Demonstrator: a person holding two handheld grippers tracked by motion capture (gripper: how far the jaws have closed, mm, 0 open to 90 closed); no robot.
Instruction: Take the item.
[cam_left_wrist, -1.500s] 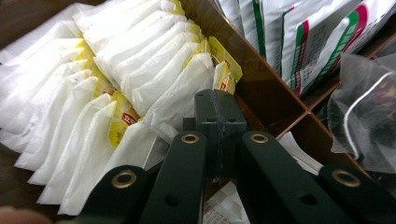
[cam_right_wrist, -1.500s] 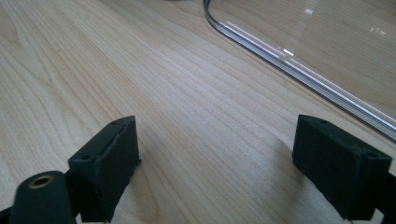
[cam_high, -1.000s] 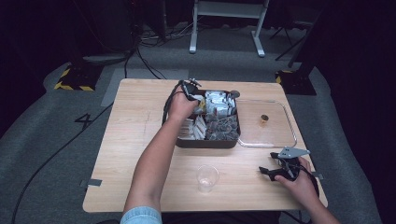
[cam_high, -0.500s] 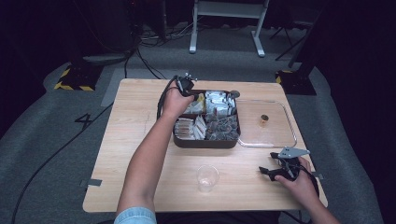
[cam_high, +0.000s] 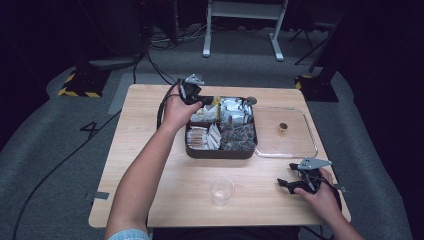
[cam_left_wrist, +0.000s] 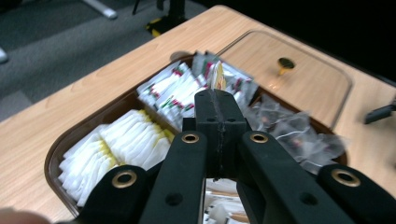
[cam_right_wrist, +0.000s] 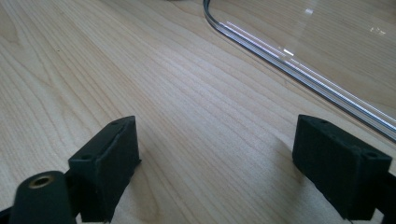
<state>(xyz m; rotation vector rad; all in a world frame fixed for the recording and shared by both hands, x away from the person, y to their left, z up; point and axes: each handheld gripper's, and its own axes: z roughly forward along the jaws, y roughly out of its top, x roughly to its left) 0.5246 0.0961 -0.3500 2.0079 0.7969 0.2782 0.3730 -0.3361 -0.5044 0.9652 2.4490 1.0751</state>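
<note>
Wooden desk (cam_high: 150, 165) with a dark compartment tray (cam_high: 220, 151) of sachets; the left tool (cam_left_wrist: 219, 109), jaws pressed together on a small packet (cam_left_wrist: 217, 78) above the tray's far compartments, should rise straight to avoid snagging neighbouring sachets. Clear lid (cam_high: 285, 132) beside the tray, plastic cup (cam_high: 221, 190) near the front edge, and the right tool (cam_right_wrist: 215, 163), jaws wide apart and empty, resting on the desk

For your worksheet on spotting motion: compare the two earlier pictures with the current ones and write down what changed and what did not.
The left claw has lifted up and back out of the brown tray, toward its far-left corner. Its jaws are shut on a small packet taken from the tray. The right claw stayed open and resting on the table, and the plastic cup and clear lid kept their places.
</note>
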